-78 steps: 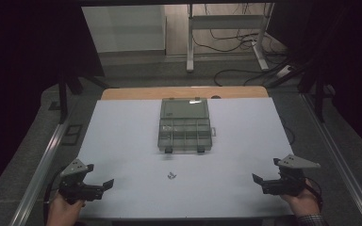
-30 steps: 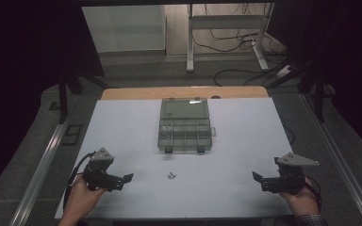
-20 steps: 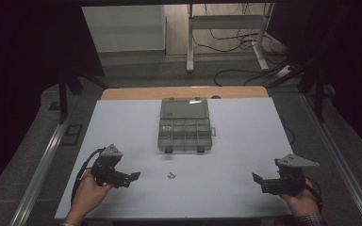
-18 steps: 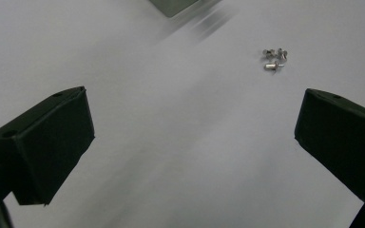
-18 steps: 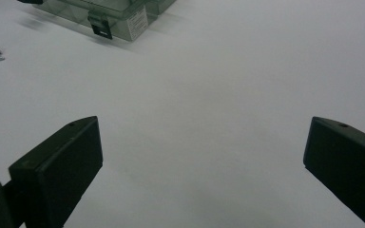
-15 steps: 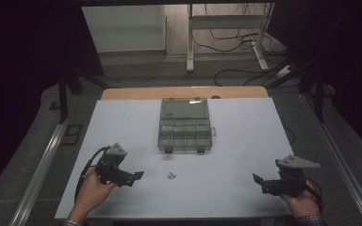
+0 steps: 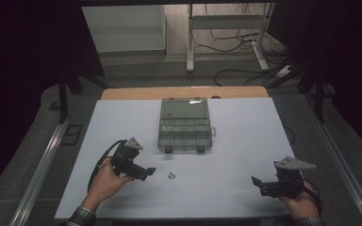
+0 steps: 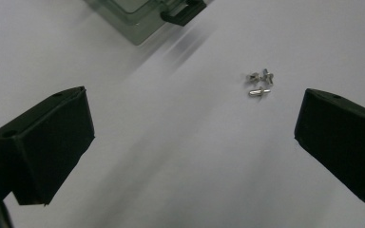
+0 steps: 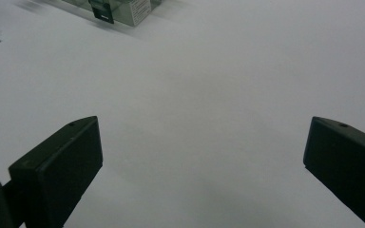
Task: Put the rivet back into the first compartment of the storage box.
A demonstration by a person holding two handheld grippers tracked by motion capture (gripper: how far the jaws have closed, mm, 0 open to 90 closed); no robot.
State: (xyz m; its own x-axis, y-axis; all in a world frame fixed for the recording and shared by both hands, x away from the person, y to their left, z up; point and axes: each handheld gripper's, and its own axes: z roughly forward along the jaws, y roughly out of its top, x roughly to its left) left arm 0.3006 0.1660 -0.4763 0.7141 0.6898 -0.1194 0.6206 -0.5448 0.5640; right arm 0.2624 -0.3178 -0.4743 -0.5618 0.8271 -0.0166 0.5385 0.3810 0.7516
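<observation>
The left gripper [image 7: 147, 172] has slid in, fingers wide, screws [image 8: 259, 83] just ahead between them; right gripper [image 7: 257, 181] waits, wide too.

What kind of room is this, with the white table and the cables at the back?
Probably a lab or workshop bench: a white table holding a compartment box and small screws, with loose cables on the floor behind.

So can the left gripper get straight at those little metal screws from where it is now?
Probably yes. The left gripper has its jaws wide open and aimed at the screws, which lie loose on bare white table. The organizer box sits beyond them, off the approach line.
</observation>
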